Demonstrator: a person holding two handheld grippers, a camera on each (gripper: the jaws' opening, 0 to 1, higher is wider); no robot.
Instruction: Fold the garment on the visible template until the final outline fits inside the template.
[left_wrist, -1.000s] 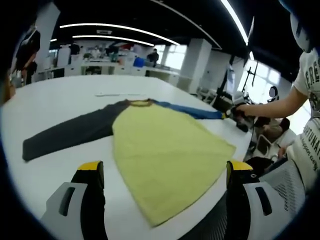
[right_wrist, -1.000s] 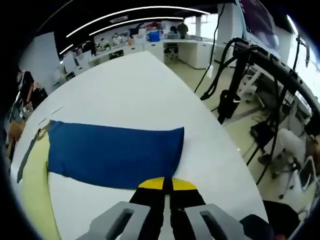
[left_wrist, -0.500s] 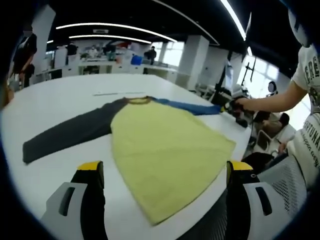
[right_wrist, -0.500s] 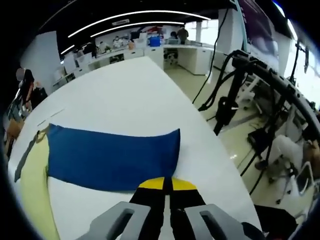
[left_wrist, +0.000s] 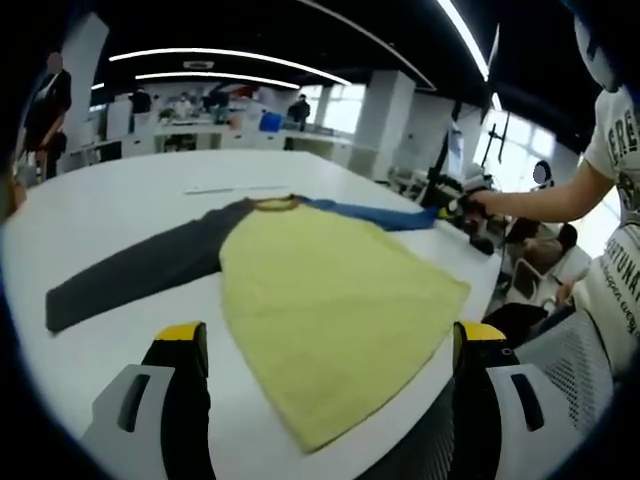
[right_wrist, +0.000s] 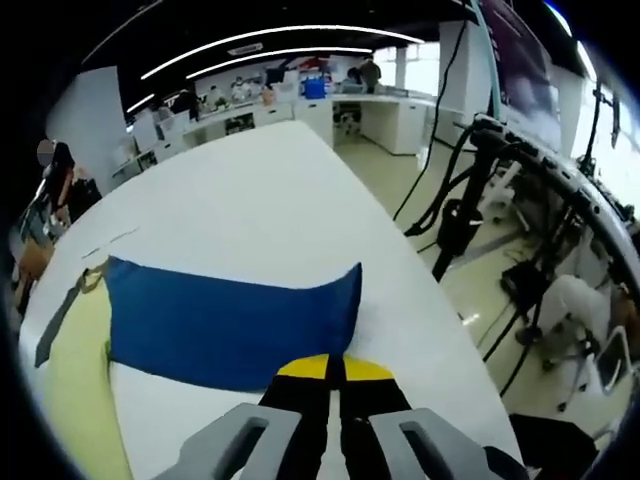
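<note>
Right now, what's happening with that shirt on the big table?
A person is folding a yellow long-sleeved shirt spread flat on a white table, using two hand-held grippers. The right gripper is shut on the cuff end of the blue sleeve. The left gripper hangs open near the hem, holding nothing. The dark grey sleeve lies stretched out, not yet folded.

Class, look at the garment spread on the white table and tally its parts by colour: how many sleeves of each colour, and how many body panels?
Grey sleeve: 1
Blue sleeve: 1
Yellow body panel: 1
Total: 3
</note>
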